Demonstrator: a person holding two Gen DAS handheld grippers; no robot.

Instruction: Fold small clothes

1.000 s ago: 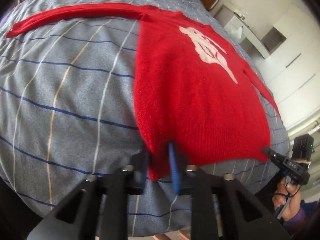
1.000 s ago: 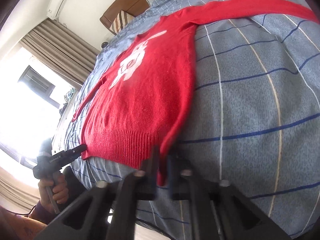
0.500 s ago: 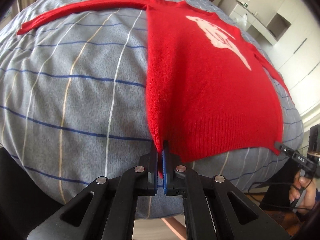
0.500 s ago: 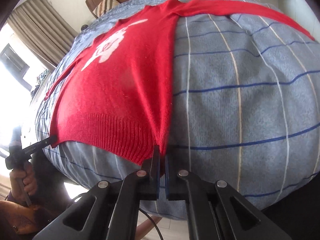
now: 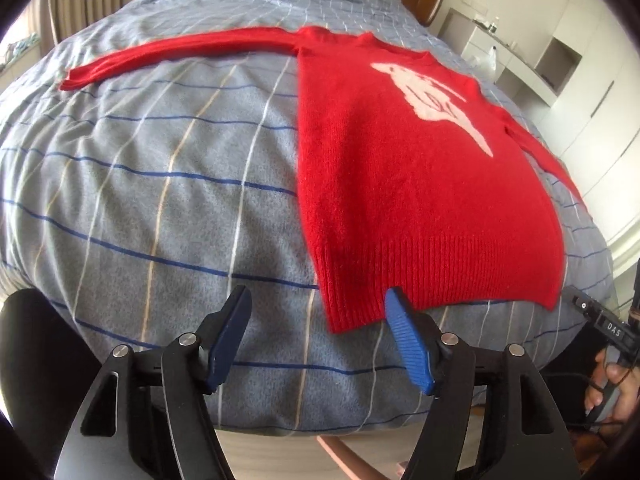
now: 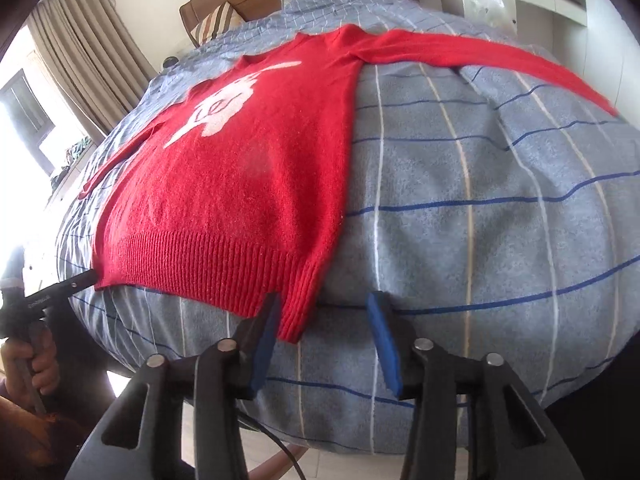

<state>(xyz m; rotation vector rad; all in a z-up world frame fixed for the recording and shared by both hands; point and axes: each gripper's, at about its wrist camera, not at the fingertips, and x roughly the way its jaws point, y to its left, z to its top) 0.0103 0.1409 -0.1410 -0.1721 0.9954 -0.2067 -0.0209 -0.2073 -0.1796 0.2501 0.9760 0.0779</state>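
The red knitted sweater with a white motif [image 5: 404, 184] lies flat on the grey checked bed [image 5: 160, 184], its long axis running away from both spread, empty tools; the left tool [image 5: 320, 312] and right tool [image 6: 324, 316] each sit at a hem corner, seemingly equally near.

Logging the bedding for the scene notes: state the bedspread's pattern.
The bedspread is grey-blue with a grid of dark blue, white and tan lines, clearest in the left wrist view.

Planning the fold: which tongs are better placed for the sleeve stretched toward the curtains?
Left: the left tongs are open at the sweater corner on that sleeve side; the right tongs are at the opposite corner.
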